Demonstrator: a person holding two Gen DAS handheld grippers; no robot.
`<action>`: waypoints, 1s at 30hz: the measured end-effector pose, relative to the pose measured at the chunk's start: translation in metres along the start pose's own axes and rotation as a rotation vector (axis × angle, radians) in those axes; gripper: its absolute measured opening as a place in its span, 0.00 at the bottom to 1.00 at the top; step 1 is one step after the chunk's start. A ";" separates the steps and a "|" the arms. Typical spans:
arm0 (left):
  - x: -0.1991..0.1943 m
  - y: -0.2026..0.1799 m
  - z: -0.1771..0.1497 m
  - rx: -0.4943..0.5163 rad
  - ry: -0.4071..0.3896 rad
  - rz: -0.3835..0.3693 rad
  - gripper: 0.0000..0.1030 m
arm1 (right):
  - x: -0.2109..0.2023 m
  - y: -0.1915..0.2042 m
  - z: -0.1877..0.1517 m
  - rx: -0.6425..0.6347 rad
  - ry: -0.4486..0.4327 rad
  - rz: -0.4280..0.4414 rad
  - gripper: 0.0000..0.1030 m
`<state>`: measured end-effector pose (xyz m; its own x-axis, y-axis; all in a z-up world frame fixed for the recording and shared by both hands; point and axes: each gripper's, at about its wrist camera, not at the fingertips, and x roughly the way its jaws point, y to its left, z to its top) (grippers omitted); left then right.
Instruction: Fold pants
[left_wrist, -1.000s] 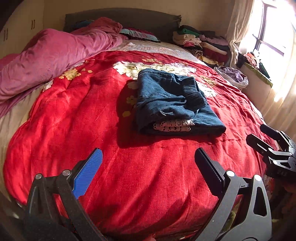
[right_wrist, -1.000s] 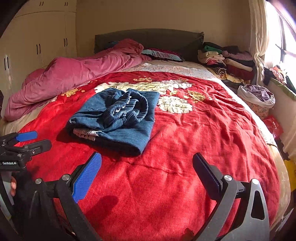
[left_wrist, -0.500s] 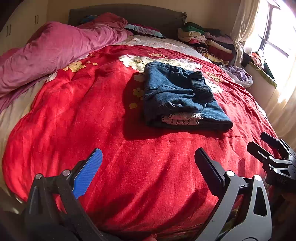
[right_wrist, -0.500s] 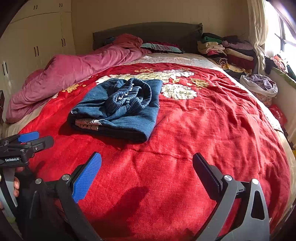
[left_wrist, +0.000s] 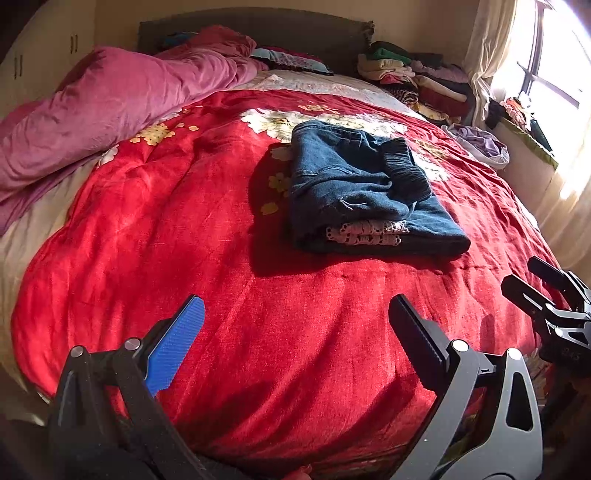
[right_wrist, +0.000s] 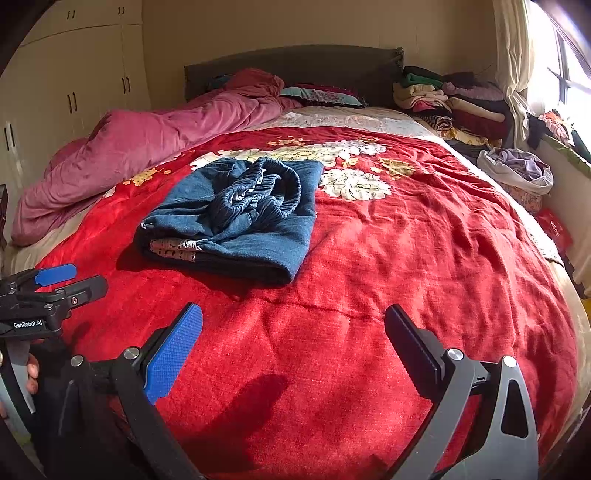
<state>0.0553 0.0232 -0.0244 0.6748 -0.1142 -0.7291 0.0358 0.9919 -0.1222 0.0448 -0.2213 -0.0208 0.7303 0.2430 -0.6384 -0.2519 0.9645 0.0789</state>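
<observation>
Pants (left_wrist: 362, 192) lie folded on red blanket (left_wrist: 184, 229); pink duvet (left_wrist: 110, 107) well apart.

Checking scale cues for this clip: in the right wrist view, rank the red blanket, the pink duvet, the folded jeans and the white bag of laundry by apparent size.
1. red blanket
2. pink duvet
3. folded jeans
4. white bag of laundry

The duvet and the bag lie farther from the camera, so both may be larger than they appear.

White lettering reading "GenRobot.AI" stood on the black body of the left gripper (right_wrist: 55, 282), at the near left of the right wrist view. A red packet (right_wrist: 554, 229) at the far right beside the bed bore pale print too small to read.
</observation>
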 end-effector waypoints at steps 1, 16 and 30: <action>0.000 0.001 0.000 0.002 0.001 0.000 0.91 | 0.000 0.000 0.000 0.000 0.000 -0.001 0.96; 0.000 -0.002 0.001 0.011 0.011 0.039 0.91 | -0.003 -0.002 0.002 -0.002 -0.004 -0.003 0.96; -0.001 -0.002 0.001 0.012 0.010 0.039 0.91 | -0.005 -0.001 0.004 -0.003 -0.007 -0.007 0.96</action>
<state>0.0548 0.0214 -0.0228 0.6686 -0.0759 -0.7397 0.0181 0.9962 -0.0857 0.0442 -0.2233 -0.0146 0.7365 0.2368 -0.6337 -0.2486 0.9659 0.0721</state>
